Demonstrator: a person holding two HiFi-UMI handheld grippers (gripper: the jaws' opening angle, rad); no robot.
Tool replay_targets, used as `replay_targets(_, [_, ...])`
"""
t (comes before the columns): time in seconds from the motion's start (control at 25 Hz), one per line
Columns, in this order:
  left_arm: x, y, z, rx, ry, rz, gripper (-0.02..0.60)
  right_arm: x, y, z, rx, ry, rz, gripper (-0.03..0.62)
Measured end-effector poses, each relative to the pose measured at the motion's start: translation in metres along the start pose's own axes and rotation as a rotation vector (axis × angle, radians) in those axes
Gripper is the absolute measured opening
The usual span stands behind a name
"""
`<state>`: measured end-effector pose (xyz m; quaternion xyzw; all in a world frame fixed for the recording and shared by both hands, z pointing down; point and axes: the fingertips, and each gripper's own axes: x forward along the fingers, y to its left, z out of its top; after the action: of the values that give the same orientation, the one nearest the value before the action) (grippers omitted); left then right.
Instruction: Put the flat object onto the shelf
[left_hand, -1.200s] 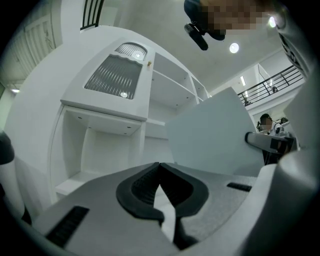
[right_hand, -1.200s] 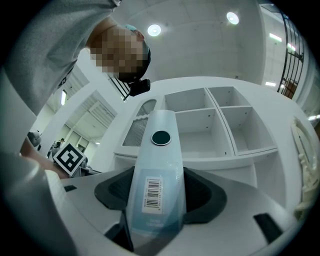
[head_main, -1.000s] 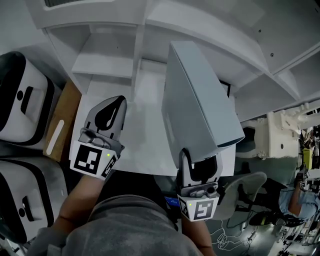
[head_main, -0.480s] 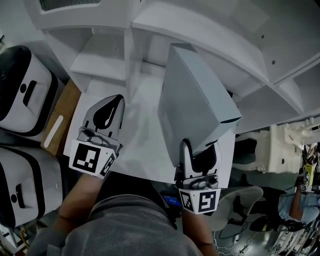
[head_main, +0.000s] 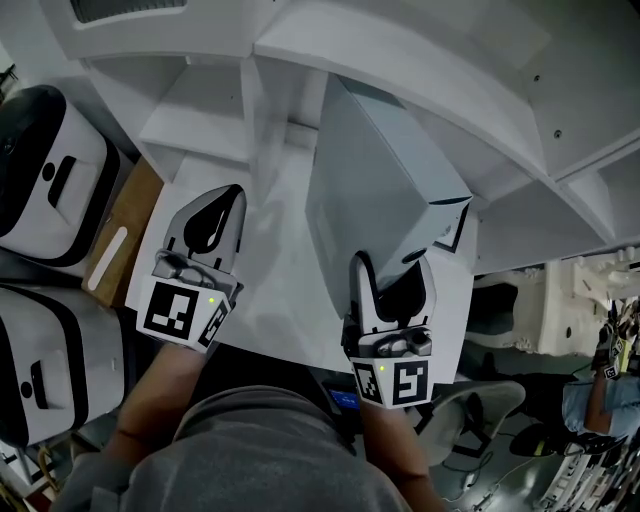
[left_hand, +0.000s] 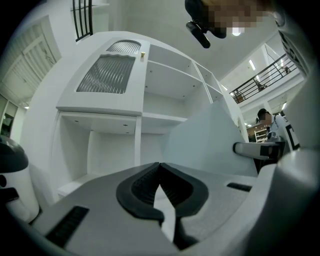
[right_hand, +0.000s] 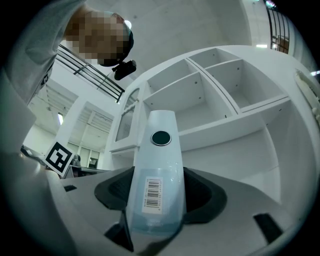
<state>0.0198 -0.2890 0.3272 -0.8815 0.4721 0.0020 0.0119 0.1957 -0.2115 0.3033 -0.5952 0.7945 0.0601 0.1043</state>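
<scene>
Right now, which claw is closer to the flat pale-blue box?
Right. The right claw grips the flat box at its near end; the left claw is shut on nothing, apart to the box's left.

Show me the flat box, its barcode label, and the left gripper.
flat box (head_main: 385, 190), head view, its broad grey face.
barcode label (right_hand: 154, 194), right gripper view, middle of the sticker.
left gripper (head_main: 231, 196), head view, at its closed fingertips.

The near edge of the flat object (head_main: 385, 215) is hidden between the jaws of the right gripper (head_main: 392, 278). Whether its far end lies inside the shelf (head_main: 420, 70) or just before it cannot be told from the head view. The print on its barcode label (right_hand: 153, 193) is too small to be read. The white cases (head_main: 45, 185) at the left and a person (head_main: 592, 402) at the lower right are cut off by the picture's edge.
</scene>
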Motion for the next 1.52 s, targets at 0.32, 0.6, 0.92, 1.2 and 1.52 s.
replay_targets(0.32, [0.015, 0.014, -0.002, 0.001, -0.006, -0.04, 0.007, 0.027, -0.001, -0.02, 0.013, 0.03, -0.052, 0.302])
replay_targets(0.6, [0.024, 0.029, -0.011, -0.013, -0.004, -0.053, 0.008, 0.054, -0.001, -0.039, 0.009, 0.041, -0.097, 0.302])
replay_targets(0.92, [0.029, 0.043, -0.023, -0.029, 0.007, -0.05, 0.006, 0.077, 0.001, -0.065, 0.012, 0.067, -0.127, 0.302])
replay_targets(1.2, [0.03, 0.052, -0.034, -0.044, 0.019, -0.046, 0.006, 0.095, 0.006, -0.093, 0.002, 0.093, -0.132, 0.302])
replay_targets(1.52, [0.031, 0.064, -0.04, -0.045, 0.028, -0.034, 0.007, 0.117, 0.008, -0.134, -0.008, 0.129, -0.131, 0.302])
